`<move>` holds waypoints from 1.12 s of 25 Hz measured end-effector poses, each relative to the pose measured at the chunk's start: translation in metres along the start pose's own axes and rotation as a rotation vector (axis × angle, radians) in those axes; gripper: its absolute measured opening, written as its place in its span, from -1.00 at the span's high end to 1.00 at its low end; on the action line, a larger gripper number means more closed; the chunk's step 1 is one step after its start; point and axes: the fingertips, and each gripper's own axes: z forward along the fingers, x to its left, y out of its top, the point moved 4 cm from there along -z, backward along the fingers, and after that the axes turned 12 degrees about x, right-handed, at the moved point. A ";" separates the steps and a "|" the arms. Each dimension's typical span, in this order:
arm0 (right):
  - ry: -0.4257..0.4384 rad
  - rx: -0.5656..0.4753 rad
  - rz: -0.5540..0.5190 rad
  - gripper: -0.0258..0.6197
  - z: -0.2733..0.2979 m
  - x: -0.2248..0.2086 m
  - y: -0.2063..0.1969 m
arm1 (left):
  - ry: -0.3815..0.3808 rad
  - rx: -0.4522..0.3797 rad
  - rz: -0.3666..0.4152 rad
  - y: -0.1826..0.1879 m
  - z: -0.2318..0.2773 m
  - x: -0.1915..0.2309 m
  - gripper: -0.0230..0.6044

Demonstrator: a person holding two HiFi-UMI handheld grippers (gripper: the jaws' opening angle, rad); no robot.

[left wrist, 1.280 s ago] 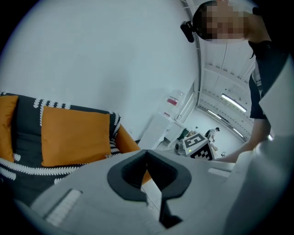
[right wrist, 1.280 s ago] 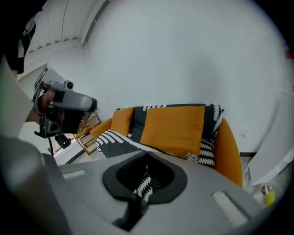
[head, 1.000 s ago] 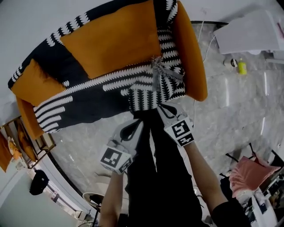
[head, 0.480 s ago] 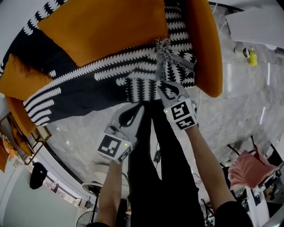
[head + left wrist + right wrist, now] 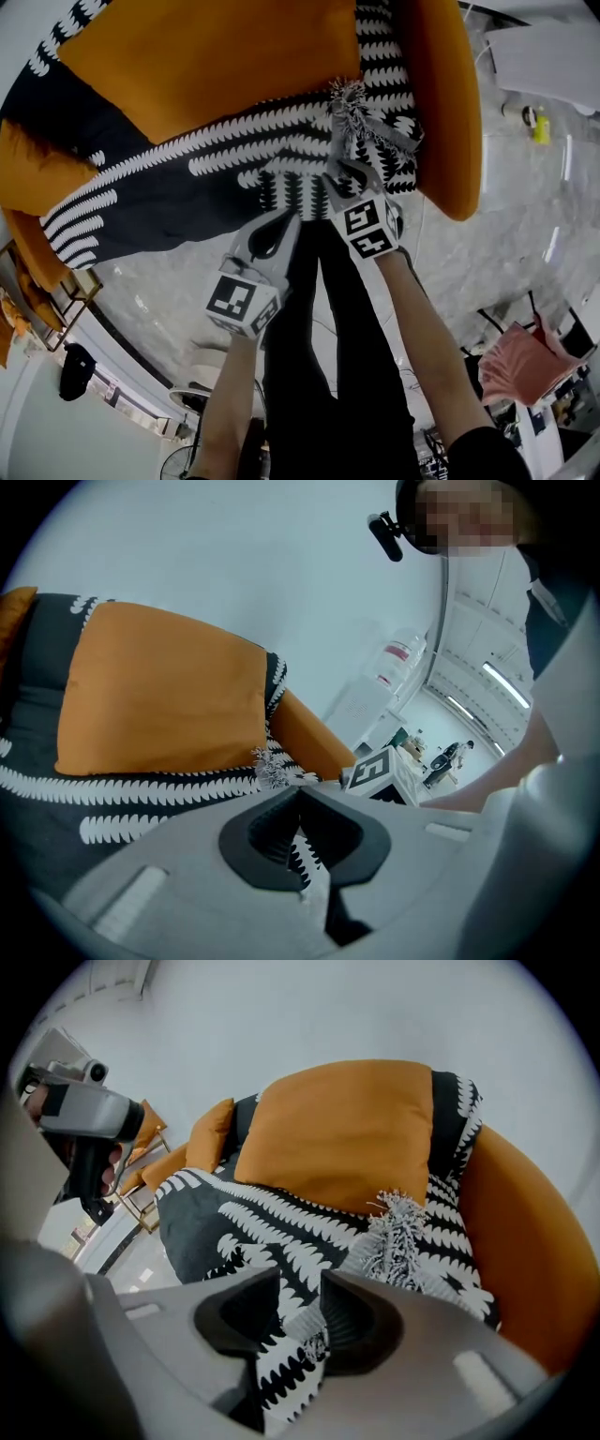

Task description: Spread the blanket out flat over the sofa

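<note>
Left gripper (image 5: 298,803), at the lower middle of the head view, is clamped on a narrow fold of the black-and-white blanket (image 5: 187,202). Right gripper (image 5: 301,1283), just beside it toward the frame's centre, has just been opening. Its jaws stand apart, and the blanket's front hem hangs loose between them without the pads pressing on it.

The blanket lies across the seat of the orange sofa (image 5: 441,112). It runs up behind the orange back cushion (image 5: 206,66) and spills over the front edge toward the person's legs. A fringed tassel (image 5: 347,98) sits in rumpled cloth right of centre, near the armrest.

The main risk, as I judge it, is uneven tension. One side is gripped and the other free, so any tug from the left would skew the pattern and drag the cloth sideways off the seat. The hem could also snag on the right jaw's ribbed pads and be pulled along as that gripper backs away. The front overhang may slide further toward the floor. If that corner is not lifted out, the bunching around the tassel would remain folded under.
</note>
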 end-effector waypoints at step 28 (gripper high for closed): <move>-0.093 0.128 -0.130 0.30 0.098 -0.015 -0.007 | 0.052 0.053 -0.043 -0.030 0.025 0.046 0.90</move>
